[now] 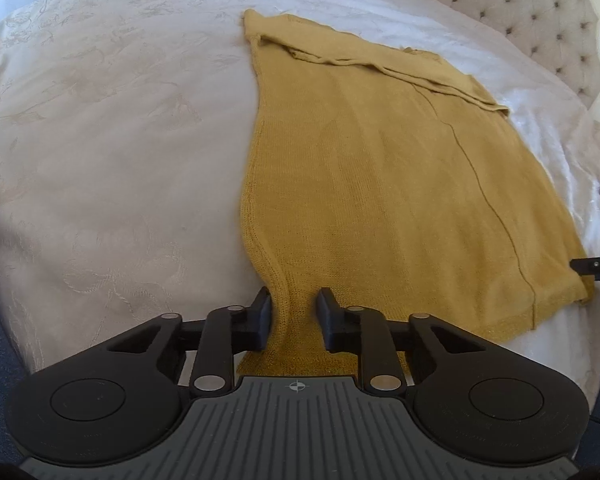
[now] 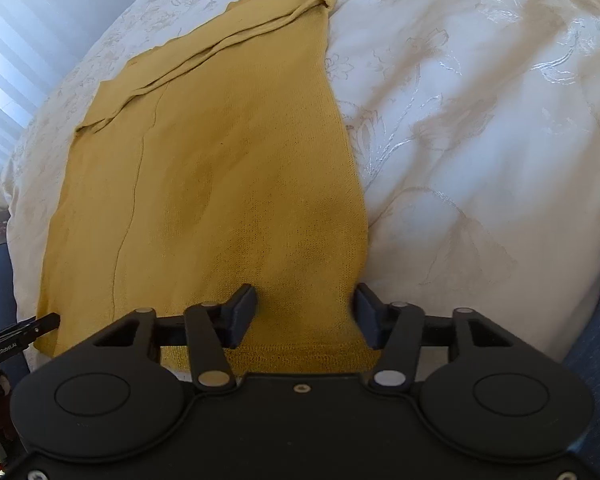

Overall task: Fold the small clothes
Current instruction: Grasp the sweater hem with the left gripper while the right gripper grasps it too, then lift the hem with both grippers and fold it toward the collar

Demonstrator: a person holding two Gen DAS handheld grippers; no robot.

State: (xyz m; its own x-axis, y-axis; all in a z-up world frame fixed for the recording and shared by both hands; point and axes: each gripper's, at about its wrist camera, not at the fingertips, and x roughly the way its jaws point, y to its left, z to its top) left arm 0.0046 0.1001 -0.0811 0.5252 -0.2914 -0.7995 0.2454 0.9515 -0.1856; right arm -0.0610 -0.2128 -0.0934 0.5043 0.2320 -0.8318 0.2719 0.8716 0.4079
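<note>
A mustard-yellow knit garment [image 1: 380,168] lies flat on a white bedspread [image 1: 112,140], with a folded-over part along its far end. My left gripper [image 1: 294,312] is open, its fingers straddling the near left corner of the hem, which bunches up between them. In the right wrist view the same garment [image 2: 220,180] fills the middle. My right gripper [image 2: 304,316] is open wide over the near right corner of the hem. The right gripper's tip shows at the right edge of the left wrist view [image 1: 592,266], and the left gripper's tip at the left edge of the right wrist view [image 2: 24,330].
The embroidered white bedspread [image 2: 480,140] spreads rumpled around the garment. A tufted cream headboard [image 1: 540,12] stands at the far right in the left wrist view. Pale curtains [image 2: 16,60] hang at the left in the right wrist view.
</note>
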